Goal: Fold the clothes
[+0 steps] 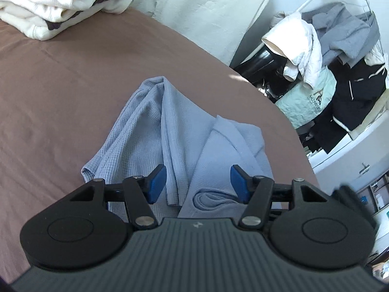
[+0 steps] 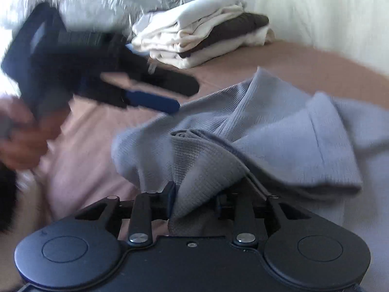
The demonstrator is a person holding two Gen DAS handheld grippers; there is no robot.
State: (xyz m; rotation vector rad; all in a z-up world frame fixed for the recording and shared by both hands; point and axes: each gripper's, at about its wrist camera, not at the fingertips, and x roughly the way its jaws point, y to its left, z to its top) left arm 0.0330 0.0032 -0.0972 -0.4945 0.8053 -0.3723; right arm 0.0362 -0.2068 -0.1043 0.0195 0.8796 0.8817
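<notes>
- A stack of folded clothes (image 1: 56, 4), cream and white with a dark brown piece in between, is sitting at about 11 o'clock in the left wrist view, so part of the task is looking done.
- The blue garment (image 1: 170, 131) is lying bunched on the brown bed (image 1: 60, 92), dead centre of that view, and is nowhere near folded; I judge this piece is only just being started.
- The right gripper (image 2: 194, 194) is pinching a raised fold of the blue garment, its fingers closed onto the cloth.
- The left gripper (image 1: 198, 182) is hovering just above the garment with its fingers spread apart, gripping nothing; in the right wrist view it is showing at 10 o'clock, blurred.
- The garment is showing a fine waffle weave, soft and limp, with long creases, overlapping flaps and a small rolled band near 6 o'clock.
- More unfolded clothing (image 1: 340, 36) is hanging off the bed at 2 o'clock.
</notes>
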